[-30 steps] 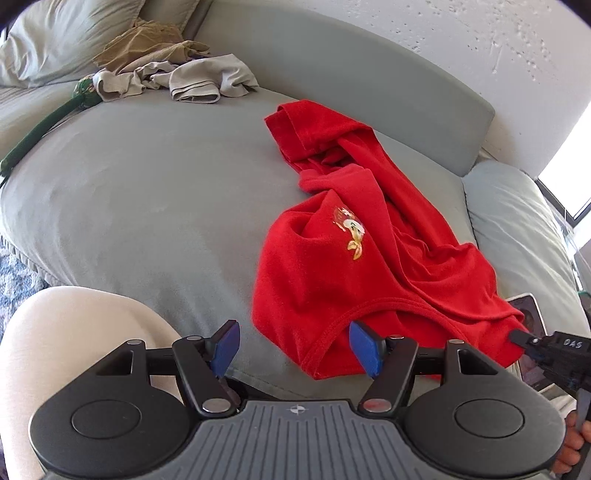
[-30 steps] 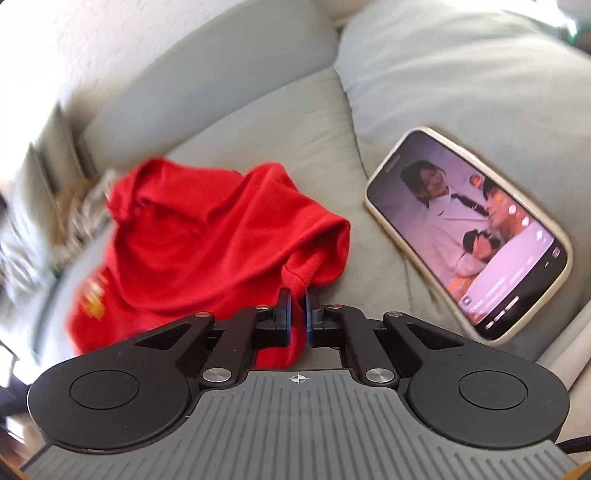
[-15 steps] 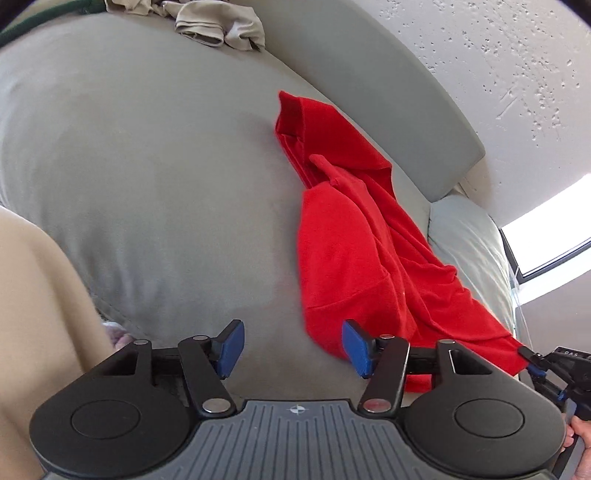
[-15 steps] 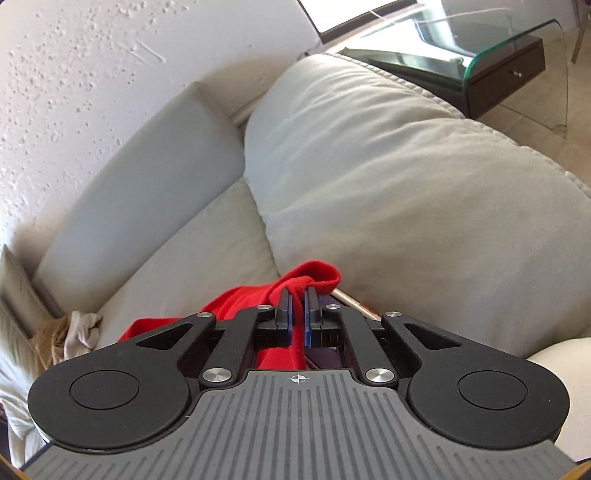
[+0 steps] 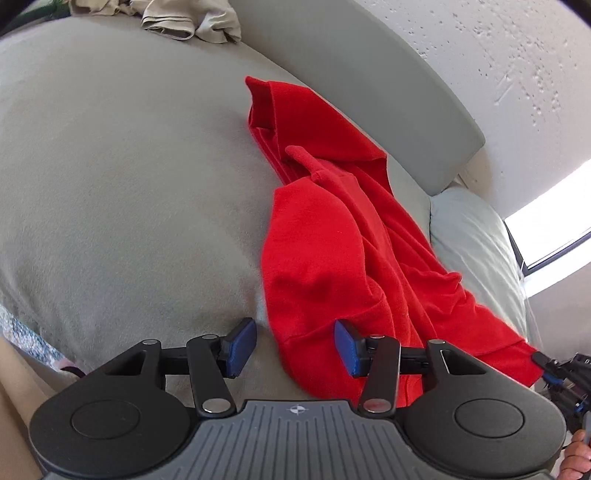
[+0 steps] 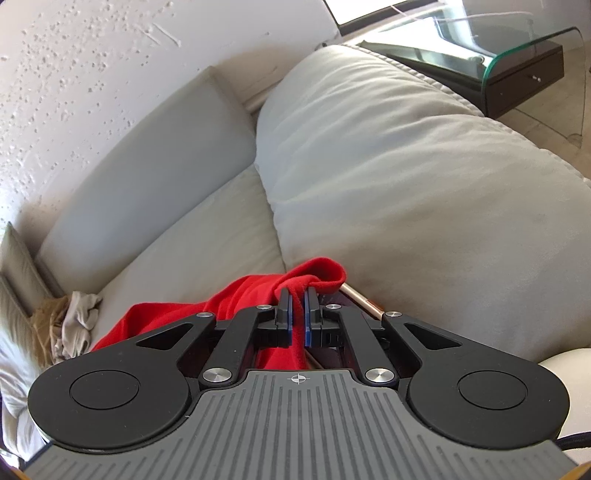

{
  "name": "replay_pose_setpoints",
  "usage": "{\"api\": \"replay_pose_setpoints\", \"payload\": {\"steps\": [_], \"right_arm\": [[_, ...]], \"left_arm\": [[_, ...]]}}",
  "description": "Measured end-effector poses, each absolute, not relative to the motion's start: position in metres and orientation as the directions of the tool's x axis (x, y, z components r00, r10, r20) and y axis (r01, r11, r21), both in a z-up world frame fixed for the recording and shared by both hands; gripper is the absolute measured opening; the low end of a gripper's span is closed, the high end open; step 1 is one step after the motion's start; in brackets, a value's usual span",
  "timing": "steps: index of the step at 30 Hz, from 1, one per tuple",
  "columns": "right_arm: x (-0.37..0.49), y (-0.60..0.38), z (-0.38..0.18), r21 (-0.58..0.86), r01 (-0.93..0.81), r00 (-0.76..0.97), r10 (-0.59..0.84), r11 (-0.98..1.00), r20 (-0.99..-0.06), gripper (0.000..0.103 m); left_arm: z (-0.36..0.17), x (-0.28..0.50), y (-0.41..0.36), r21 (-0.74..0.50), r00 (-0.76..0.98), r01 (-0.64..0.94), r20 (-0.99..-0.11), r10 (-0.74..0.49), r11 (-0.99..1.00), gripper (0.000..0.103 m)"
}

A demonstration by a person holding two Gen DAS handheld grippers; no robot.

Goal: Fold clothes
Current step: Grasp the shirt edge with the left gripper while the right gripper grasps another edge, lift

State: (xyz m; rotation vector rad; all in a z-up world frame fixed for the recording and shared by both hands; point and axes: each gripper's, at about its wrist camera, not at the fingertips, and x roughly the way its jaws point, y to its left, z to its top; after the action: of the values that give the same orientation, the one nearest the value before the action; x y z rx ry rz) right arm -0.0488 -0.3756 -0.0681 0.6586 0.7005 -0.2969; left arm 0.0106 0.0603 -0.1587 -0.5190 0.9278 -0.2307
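Two grippers work one red shirt [image 5: 332, 240] on a grey sofa [image 5: 110, 184]. Nearest, the left gripper [image 5: 293, 345] hovers with its jaws spread wide around the shirt's near edge, gripping nothing. The right gripper [image 6: 297, 317] has its jaws pressed together, pinching a corner of the shirt. Beyond, the shirt trails across the seat cushion toward the backrest. Farther off, beige clothes [image 5: 184, 18] lie crumpled.

red shirt [image 5: 332, 236], crumpled, stretched across sofa

Left tongs [image 5: 295, 345] spread wide, right tongs [image 6: 297, 318] clamped
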Motion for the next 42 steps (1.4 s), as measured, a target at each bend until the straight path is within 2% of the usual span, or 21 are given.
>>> {"api": "replay_pose_setpoints", "payload": {"steps": [2,5,8,12,15,19,22,26,30,31,34,37,38,40,42], "right_arm": [[-0.048,-0.375,-0.069,0.456,0.456,0.734,-0.034,0.764,-0.678,0.006],[-0.049,-0.374,-0.071,0.454,0.454,0.729,-0.027,0.767,-0.684,0.006],[-0.050,-0.371,-0.072,0.450,0.445,0.728,-0.020,0.774,-0.685,0.006],[-0.053,-0.369,-0.068,0.452,0.432,0.736,-0.016,0.780,-0.677,0.006],[-0.055,-0.372,-0.064,0.476,0.428,0.739,0.005,0.769,-0.673,0.006],[-0.046,-0.382,-0.048,0.583,0.393,0.755,0.111,0.711,-0.646,0.006],[-0.036,-0.387,-0.007,0.696,0.300,0.815,0.204,0.653,-0.543,0.006],[-0.040,-0.385,0.086,0.786,0.096,0.909,0.269,0.610,-0.319,0.005],[-0.083,-0.377,0.186,0.769,-0.138,0.968,0.249,0.625,-0.029,0.005],[-0.089,-0.373,0.201,0.754,-0.155,0.968,0.249,0.638,-0.011,0.005],[-0.103,-0.363,0.238,0.720,-0.192,0.965,0.263,0.667,0.013,0.005],[-0.128,-0.352,0.268,0.649,-0.256,0.963,0.249,0.717,0.105,0.005],[-0.131,-0.348,0.275,0.625,-0.254,0.965,0.239,0.738,0.110,0.005],[-0.123,-0.342,0.282,0.596,-0.232,0.970,0.227,0.769,0.085,0.005],[-0.100,-0.337,0.281,0.592,-0.198,0.974,0.227,0.781,0.026,0.005]], "left_arm": [[-0.156,0.011,0.050,-0.452,0.587,0.004,-0.721,-0.368,0.892,0.027],[-0.152,0.008,0.041,-0.389,0.588,0.034,-0.737,-0.333,0.921,0.018],[-0.151,0.003,0.045,-0.417,0.566,0.026,-0.743,-0.357,0.909,0.007],[-0.150,-0.009,0.060,-0.493,0.543,-0.043,-0.742,-0.394,0.869,0.004],[-0.133,-0.018,0.085,-0.592,0.541,-0.093,-0.705,-0.458,0.801,0.003],[-0.064,-0.018,0.133,-0.722,0.660,-0.067,-0.550,-0.513,0.688,0.002],[0.012,-0.018,0.166,-0.776,0.789,0.024,-0.373,-0.488,0.630,0.001],[0.121,-0.034,0.193,-0.774,0.898,0.198,-0.102,-0.428,0.601,0.001],[0.199,-0.068,0.185,-0.663,0.948,0.298,0.123,-0.293,0.687,0.002],[0.213,-0.075,0.183,-0.635,0.952,0.299,0.150,-0.267,0.712,0.002],[0.239,-0.084,0.180,-0.589,0.938,0.343,0.177,-0.298,0.731,0.002],[0.254,-0.093,0.175,-0.516,0.941,0.339,0.178,-0.289,0.787,0.002],[0.255,-0.090,0.176,-0.509,0.944,0.329,0.166,-0.284,0.796,0.002],[0.253,-0.075,0.185,-0.517,0.949,0.313,0.130,-0.289,0.797,0.002],[0.240,-0.042,0.187,-0.514,0.958,0.268,0.049,-0.284,0.815,0.002]]}}
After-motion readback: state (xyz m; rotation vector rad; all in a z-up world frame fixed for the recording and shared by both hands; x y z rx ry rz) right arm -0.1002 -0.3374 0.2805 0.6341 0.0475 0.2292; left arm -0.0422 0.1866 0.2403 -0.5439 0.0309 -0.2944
